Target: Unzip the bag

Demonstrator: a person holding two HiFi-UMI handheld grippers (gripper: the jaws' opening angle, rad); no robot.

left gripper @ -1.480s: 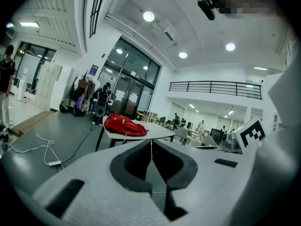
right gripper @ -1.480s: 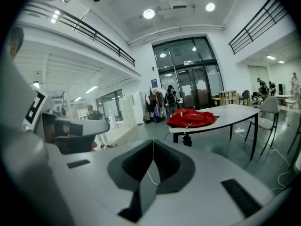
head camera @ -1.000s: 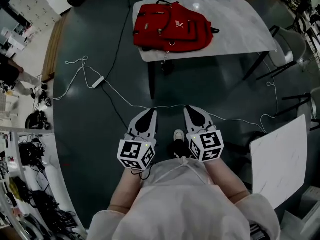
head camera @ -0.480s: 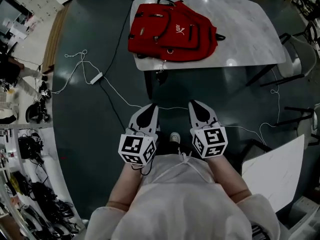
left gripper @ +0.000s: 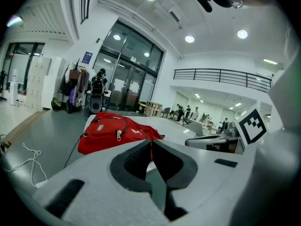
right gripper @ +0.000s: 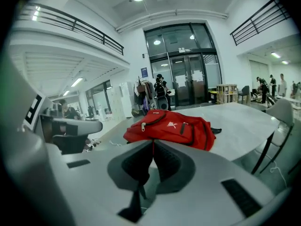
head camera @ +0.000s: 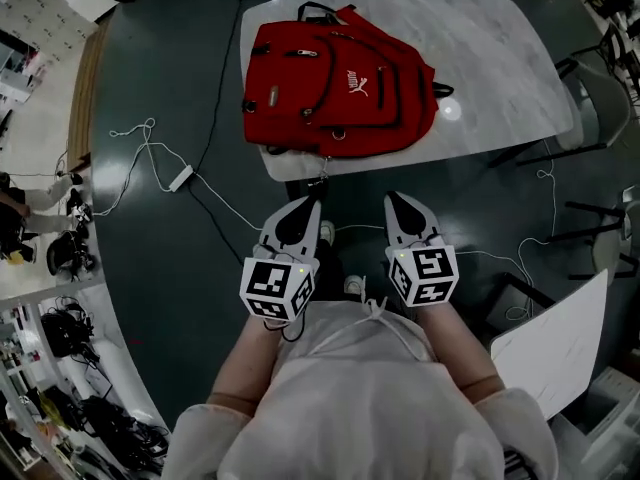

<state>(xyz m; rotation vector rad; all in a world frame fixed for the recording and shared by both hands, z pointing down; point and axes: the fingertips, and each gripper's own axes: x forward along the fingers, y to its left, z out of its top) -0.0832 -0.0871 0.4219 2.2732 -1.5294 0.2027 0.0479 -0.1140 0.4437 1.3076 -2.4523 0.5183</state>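
Note:
A red backpack (head camera: 335, 88) lies flat on the left part of a pale marble table (head camera: 500, 58), its zips closed and a strap hanging over the near edge. It also shows ahead as the backpack (left gripper: 115, 132) in the left gripper view and the backpack (right gripper: 169, 126) in the right gripper view. My left gripper (head camera: 309, 201) and right gripper (head camera: 392, 198) are held side by side just short of the table's near edge, below the bag. Both have their jaw tips pressed together with nothing between them.
A white cable with a power strip (head camera: 180, 178) trails across the dark floor on the left. Chairs (head camera: 600, 88) stand to the right of the table, and a white board (head camera: 550, 338) leans at the lower right. Clutter (head camera: 60, 248) lines the left edge.
The table and backpack have come closer to me and the grippers. Both grippers now reach nearly to the table's near edge. Their jaws stayed shut.

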